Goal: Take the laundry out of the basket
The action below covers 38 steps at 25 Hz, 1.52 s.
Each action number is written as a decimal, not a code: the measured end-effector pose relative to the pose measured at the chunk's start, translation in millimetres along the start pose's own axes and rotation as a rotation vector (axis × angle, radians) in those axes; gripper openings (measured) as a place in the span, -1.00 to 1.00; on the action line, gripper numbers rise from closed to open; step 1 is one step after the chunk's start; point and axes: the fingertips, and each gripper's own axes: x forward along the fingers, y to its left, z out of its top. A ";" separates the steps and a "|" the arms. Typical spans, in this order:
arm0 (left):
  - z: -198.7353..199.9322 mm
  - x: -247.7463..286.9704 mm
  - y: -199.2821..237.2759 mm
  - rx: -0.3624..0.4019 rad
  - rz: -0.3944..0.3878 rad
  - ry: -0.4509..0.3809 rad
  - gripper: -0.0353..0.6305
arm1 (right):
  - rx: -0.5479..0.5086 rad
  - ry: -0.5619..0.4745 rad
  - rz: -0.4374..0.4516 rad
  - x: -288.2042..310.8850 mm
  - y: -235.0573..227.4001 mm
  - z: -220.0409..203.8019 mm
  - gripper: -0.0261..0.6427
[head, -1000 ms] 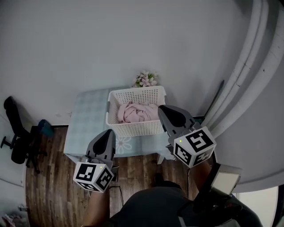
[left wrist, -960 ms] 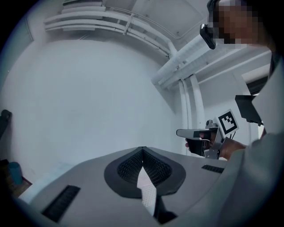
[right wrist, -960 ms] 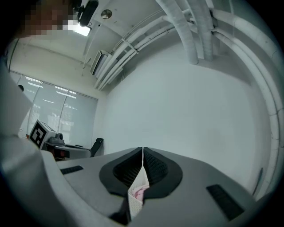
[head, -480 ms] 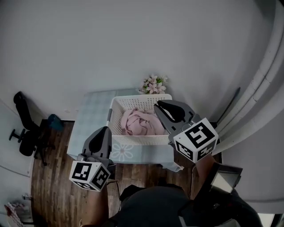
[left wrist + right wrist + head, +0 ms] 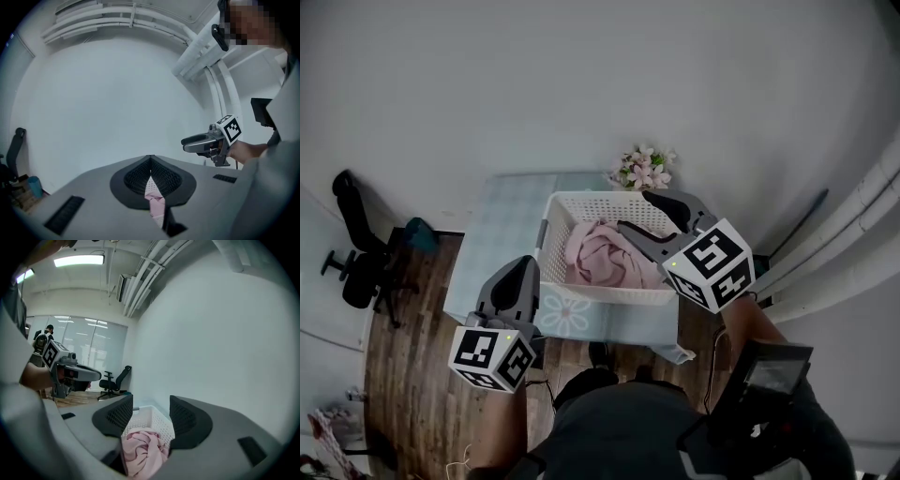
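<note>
A white perforated basket (image 5: 581,208) stands on the table with pink laundry (image 5: 600,255) bunched inside. My right gripper (image 5: 645,217) hangs over the basket's right half, just above the laundry. Its jaws are opening and nothing is between them. In the right gripper view the same gripper (image 5: 151,401) looks down on the basket (image 5: 152,420) and the pink laundry (image 5: 143,451). My left gripper (image 5: 523,272) is at the table's front edge, left of the basket. Its jaws meet at the tips (image 5: 150,158); a thin strip of pink and dotted white shows through the slit behind them.
The table (image 5: 502,225) wears a pale blue checked cloth with a flower print along the front. A pink flower bunch (image 5: 642,169) stands behind the basket by the wall. A black office chair (image 5: 356,267) and a teal bin (image 5: 420,232) are on the wooden floor at left.
My right gripper has moved forward over the basket and its jaws have parted. The left gripper has stayed near the table's front edge. The head camera's view has shifted toward the table.
</note>
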 end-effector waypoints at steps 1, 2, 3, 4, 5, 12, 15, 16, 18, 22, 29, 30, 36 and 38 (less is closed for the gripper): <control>-1.2 2.6 5.5 -0.005 -0.002 0.000 -0.87 | 0.006 0.006 0.021 6.0 0.2 -1.6 -0.17; -1.7 5.4 11.3 -0.009 -0.003 0.000 -0.87 | 0.014 0.017 0.052 12.8 1.7 -4.4 -0.17; -1.5 8.2 17.0 -0.009 -0.006 -0.001 -0.87 | 0.017 0.038 0.087 20.4 4.4 -9.0 -0.17; -1.3 11.3 22.7 -0.008 -0.008 -0.001 -0.87 | 0.011 0.068 0.121 28.5 7.3 -15.4 -0.17; -1.5 14.8 28.2 -0.007 -0.011 -0.001 -0.87 | -0.009 0.107 0.146 36.7 9.5 -23.1 -0.17; -20.4 37.2 62.2 -0.041 -0.019 0.033 -0.87 | -0.162 0.431 0.311 89.5 22.5 -104.6 0.33; -34.7 46.4 72.4 -0.051 -0.023 0.059 -0.87 | -0.190 0.559 0.353 107.6 19.5 -148.7 0.50; -39.1 49.0 76.0 -0.055 -0.021 0.068 -0.87 | -0.195 0.601 0.376 112.4 20.2 -163.0 0.54; -46.4 51.7 82.4 -0.069 -0.016 0.081 -0.87 | -0.201 0.684 0.429 119.3 24.9 -191.5 0.61; -56.4 54.4 93.0 -0.086 -0.005 0.097 -0.87 | -0.257 0.835 0.526 127.4 36.5 -243.4 0.70; -70.1 59.6 105.9 -0.107 0.009 0.125 -0.87 | -0.340 0.988 0.585 150.7 43.2 -309.6 0.74; -71.9 60.3 107.0 -0.109 0.010 0.131 -0.87 | -0.335 1.006 0.584 153.0 43.5 -317.1 0.74; -77.5 64.4 121.0 -0.130 0.015 0.148 -0.87 | -0.346 1.075 0.592 165.7 50.1 -346.3 0.74; -81.5 66.4 126.2 -0.140 0.020 0.154 -0.87 | -0.352 1.085 0.602 169.3 52.5 -352.2 0.74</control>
